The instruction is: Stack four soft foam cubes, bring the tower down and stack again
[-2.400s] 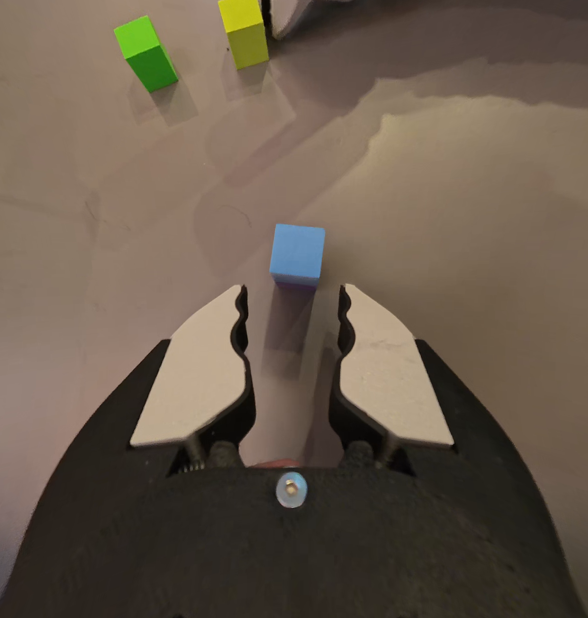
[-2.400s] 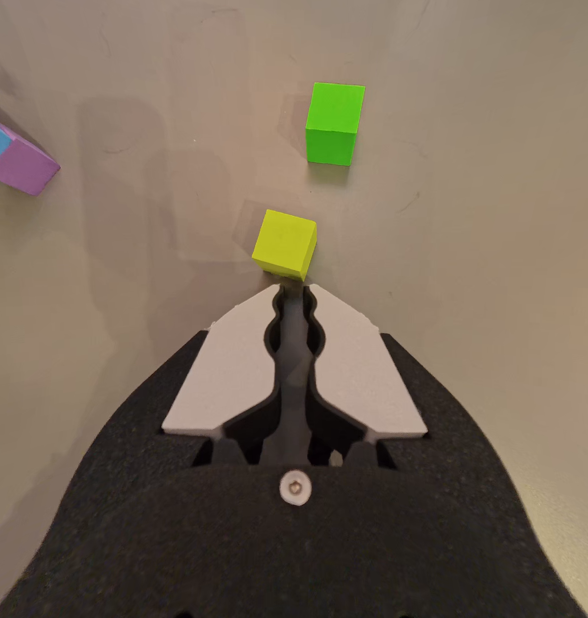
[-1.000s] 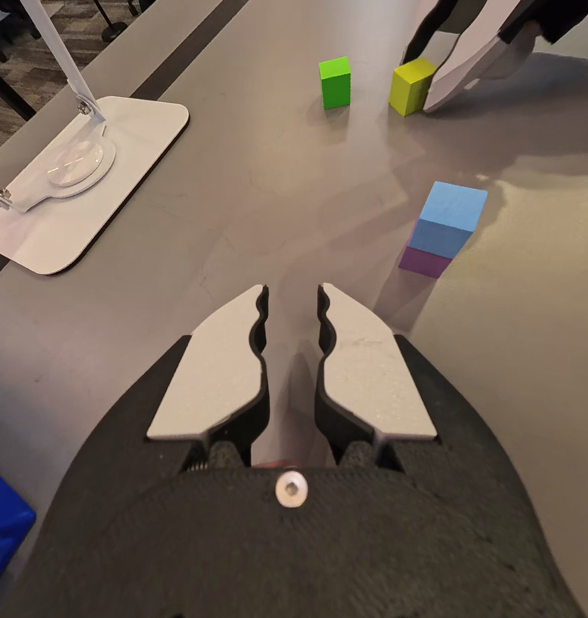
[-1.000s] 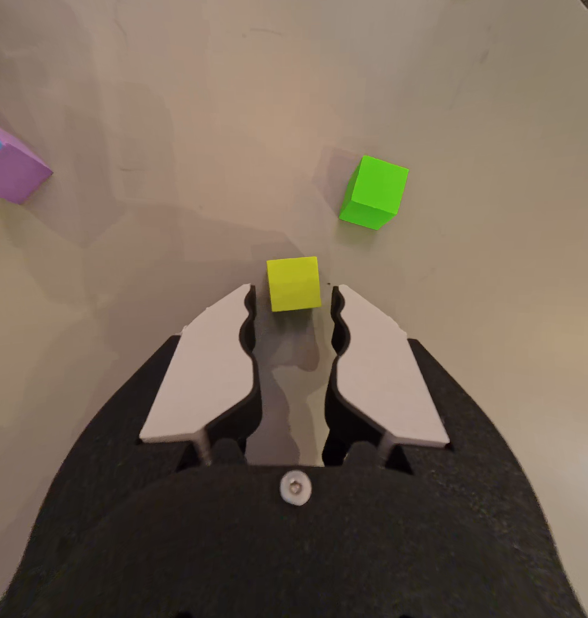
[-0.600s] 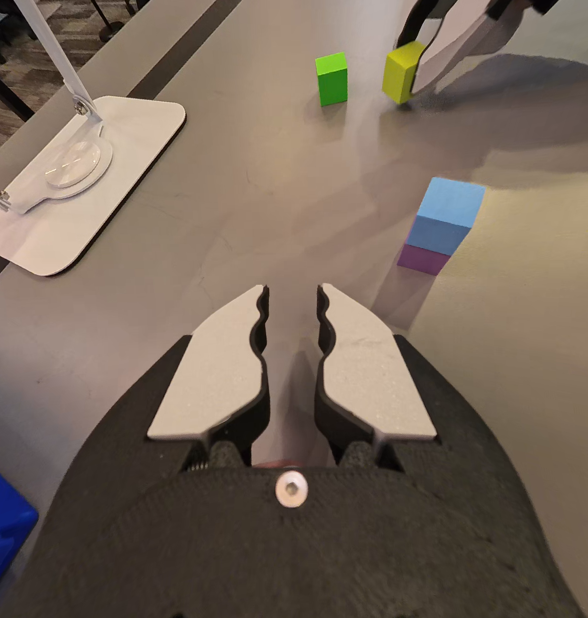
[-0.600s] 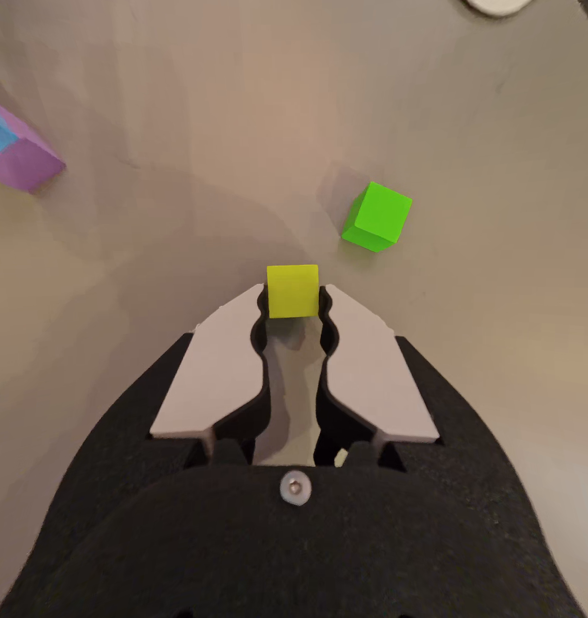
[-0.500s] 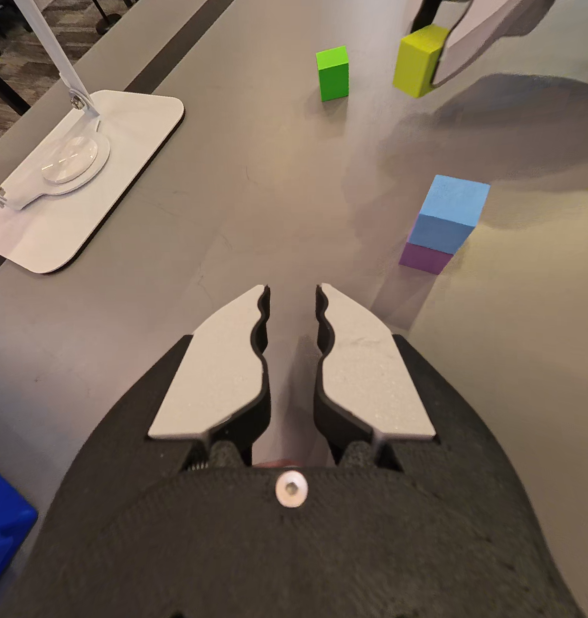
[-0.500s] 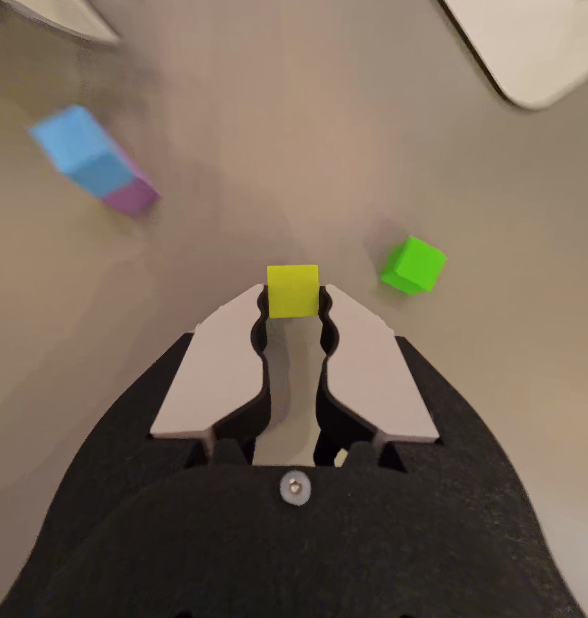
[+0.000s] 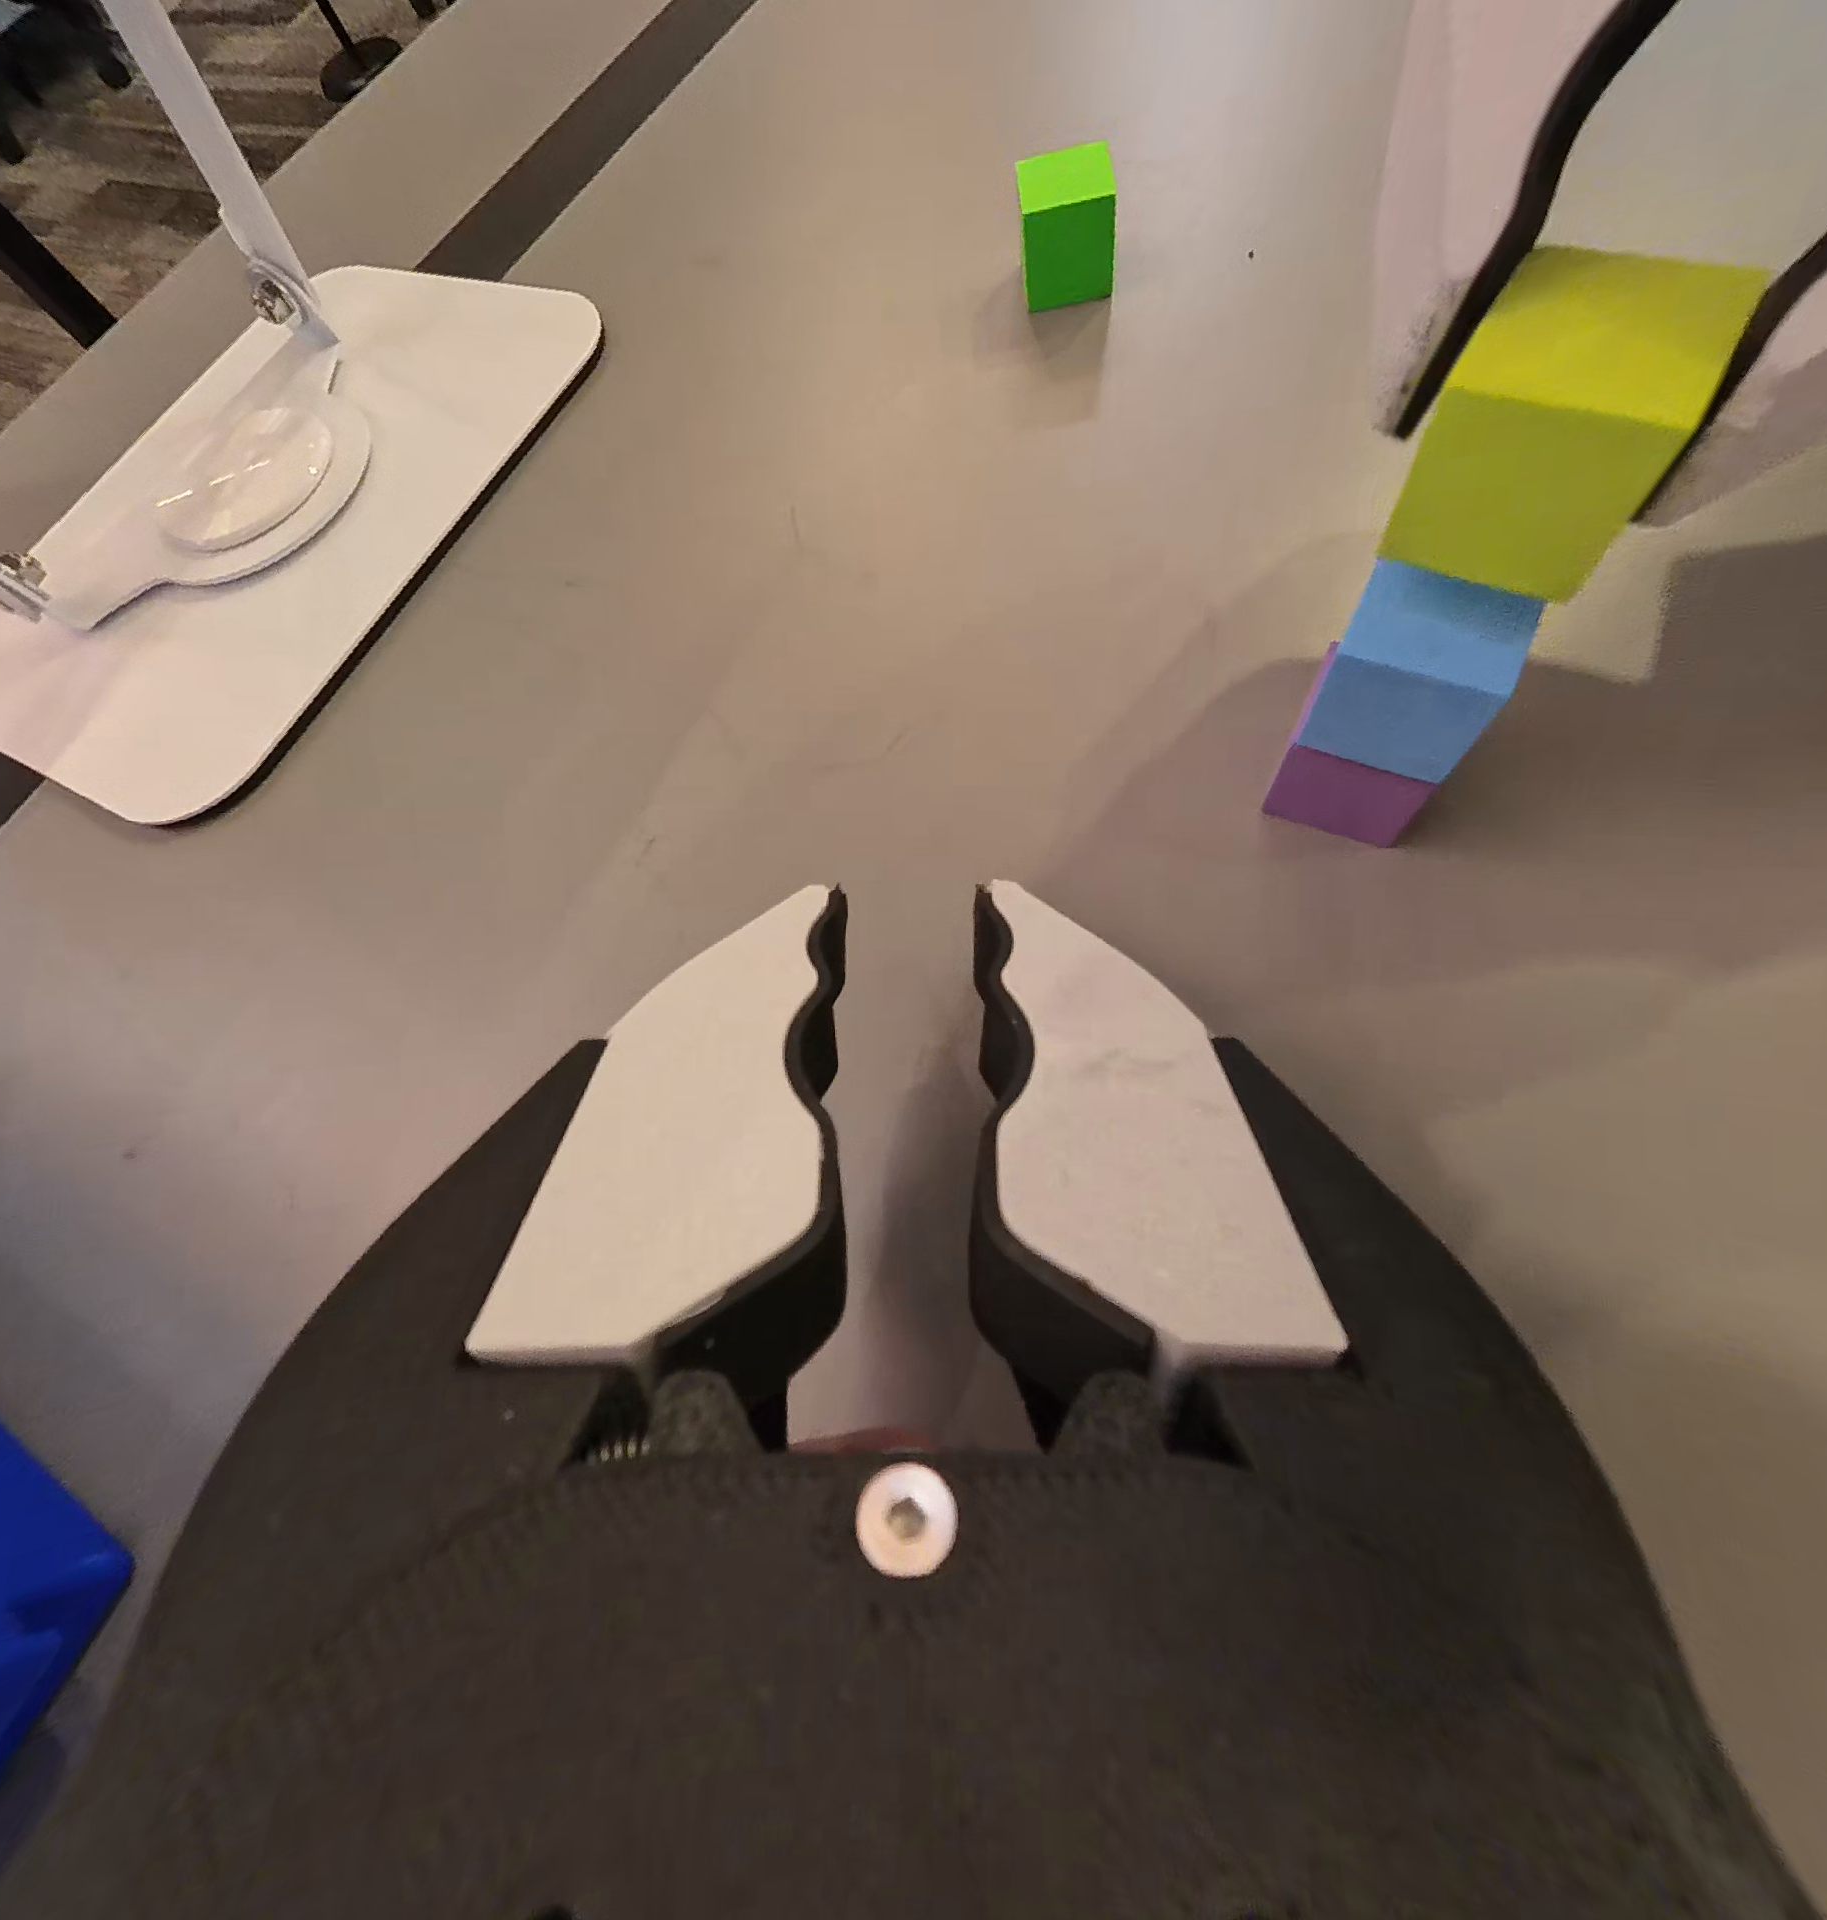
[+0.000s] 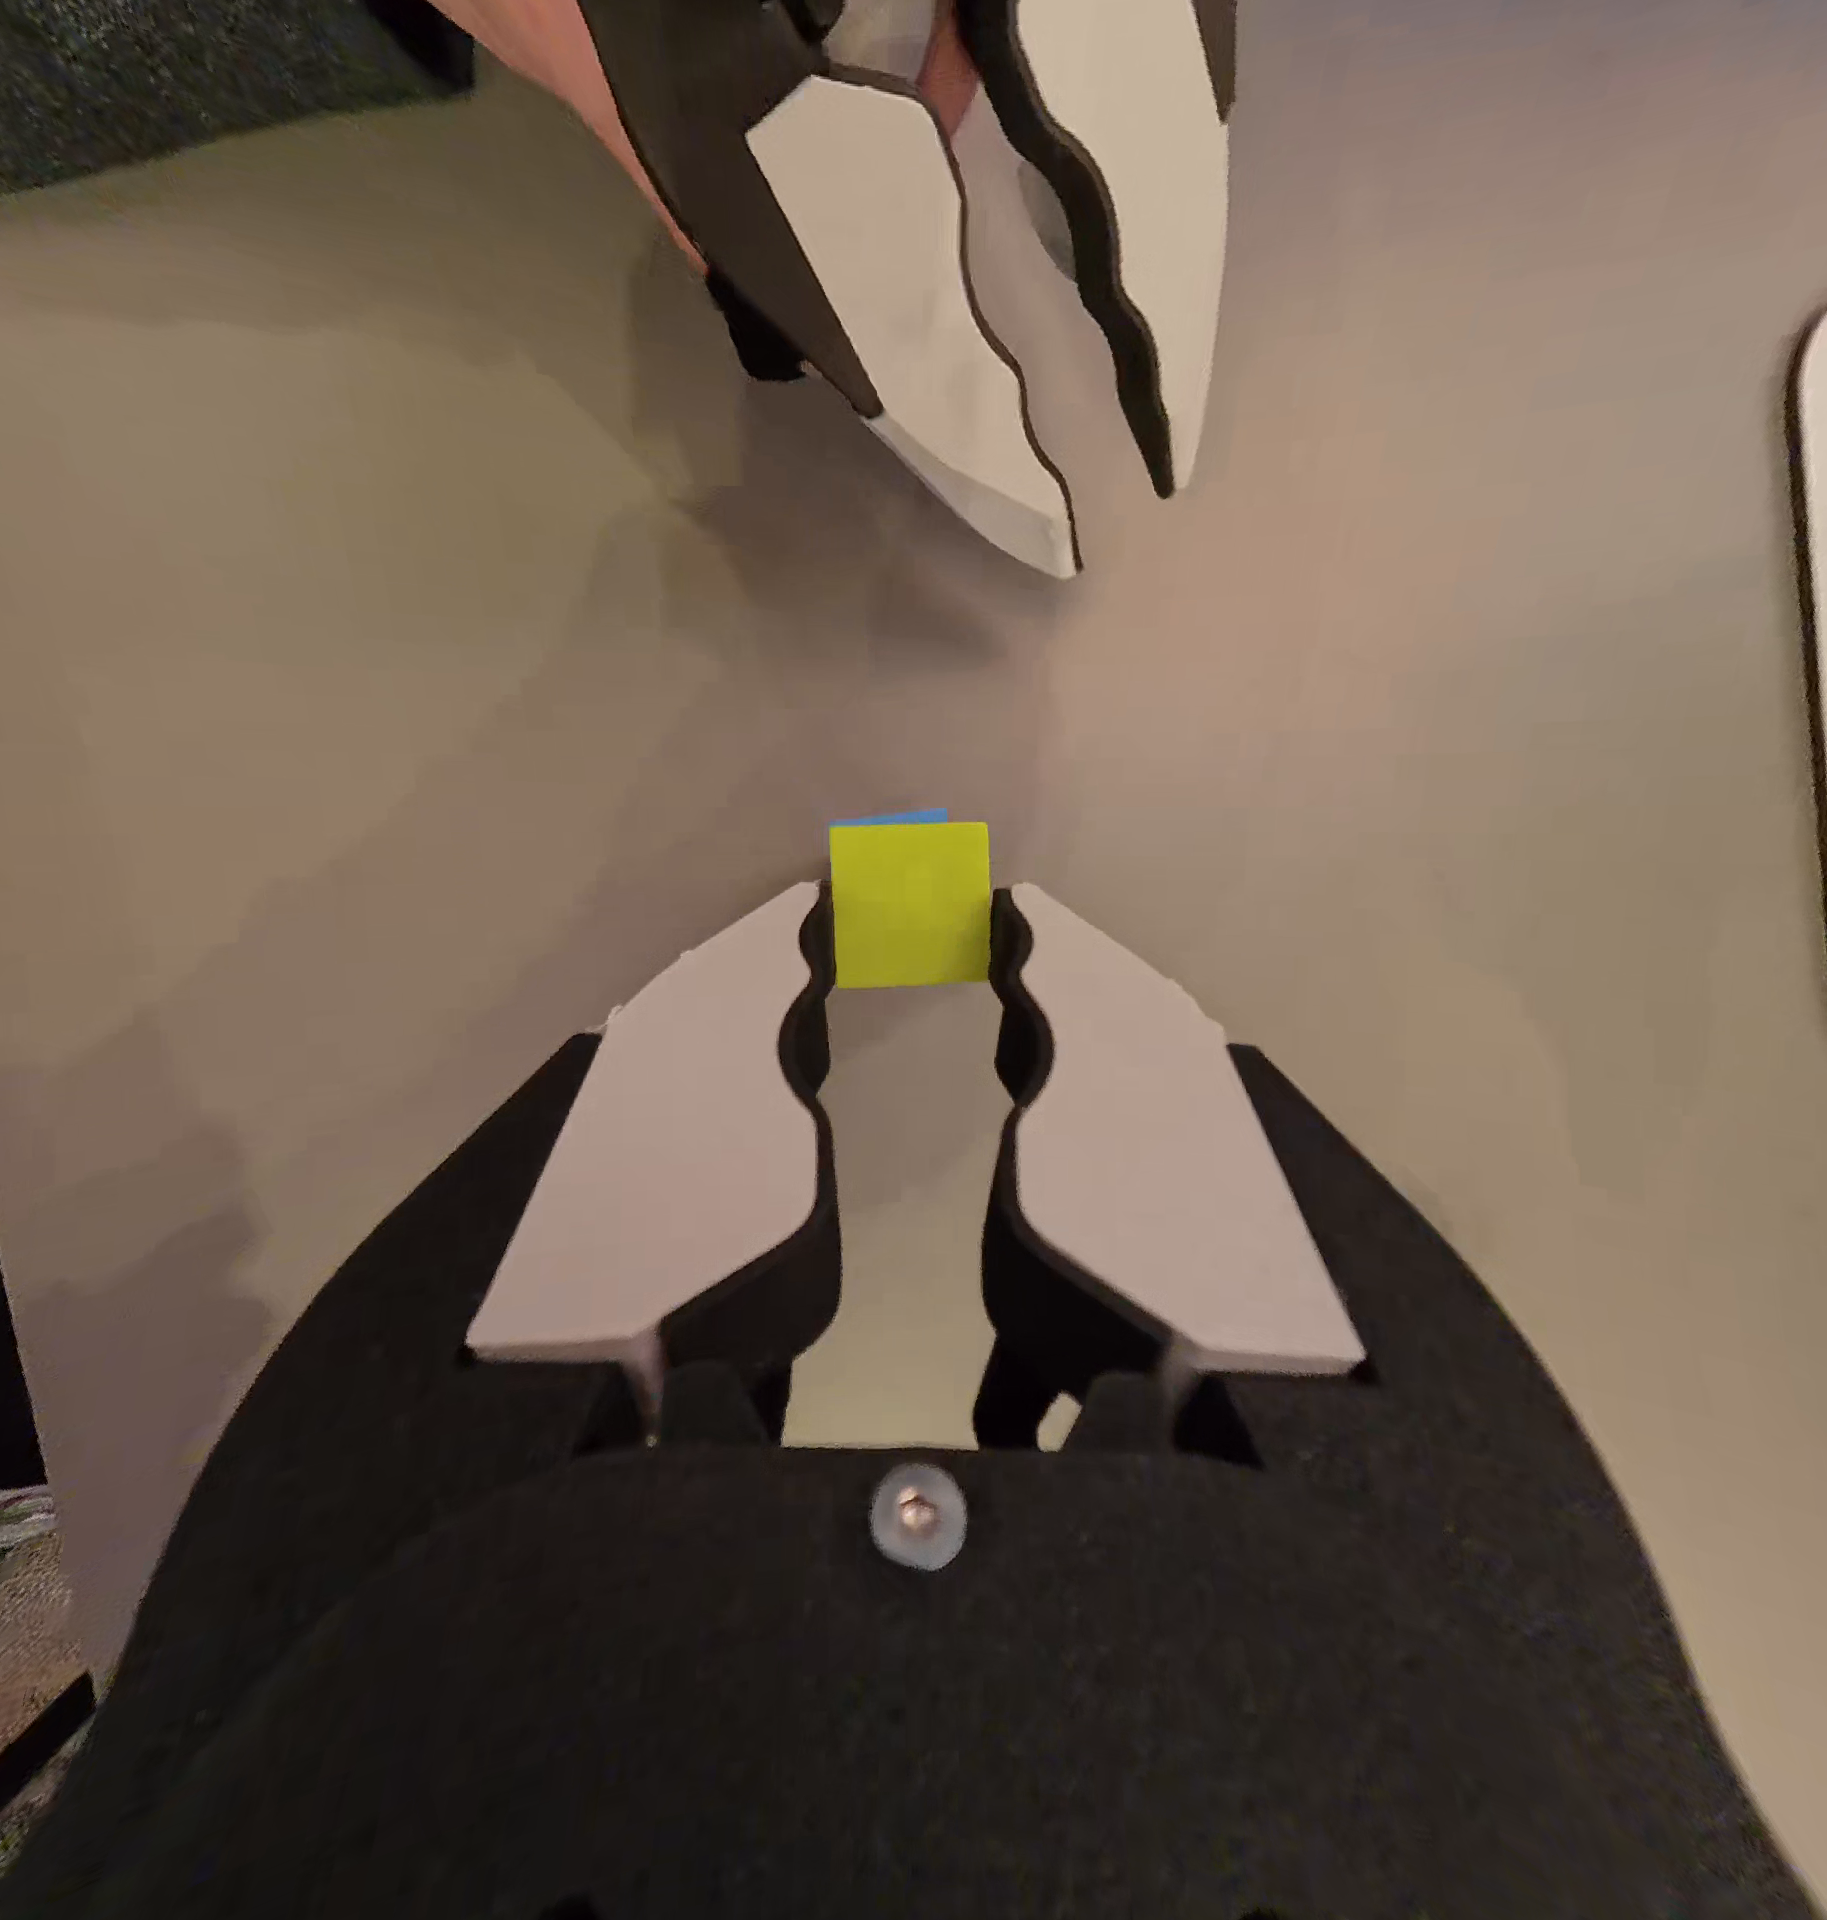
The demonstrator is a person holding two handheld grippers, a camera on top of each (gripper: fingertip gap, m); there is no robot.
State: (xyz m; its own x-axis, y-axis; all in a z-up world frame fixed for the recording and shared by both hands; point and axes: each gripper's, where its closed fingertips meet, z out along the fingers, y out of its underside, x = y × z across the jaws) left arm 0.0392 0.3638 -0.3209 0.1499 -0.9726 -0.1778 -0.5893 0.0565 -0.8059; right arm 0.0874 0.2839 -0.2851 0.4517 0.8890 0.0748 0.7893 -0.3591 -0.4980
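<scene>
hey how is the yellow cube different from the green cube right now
The yellow cube is gripped between the fingers of the right gripper, while the green cube is untouched. The yellow cube is up at the blue cube of the stack, over the purple cube; the green cube sits alone on the table. The yellow cube looks tilted, the green cube flat. Both look alike in shape.

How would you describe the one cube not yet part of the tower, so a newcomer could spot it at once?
Start at the white lamp base at the grey table's left edge, then look right and farther back. The green cube stands alone on bare table, clear of the purple cube, blue cube and yellow cube.
</scene>
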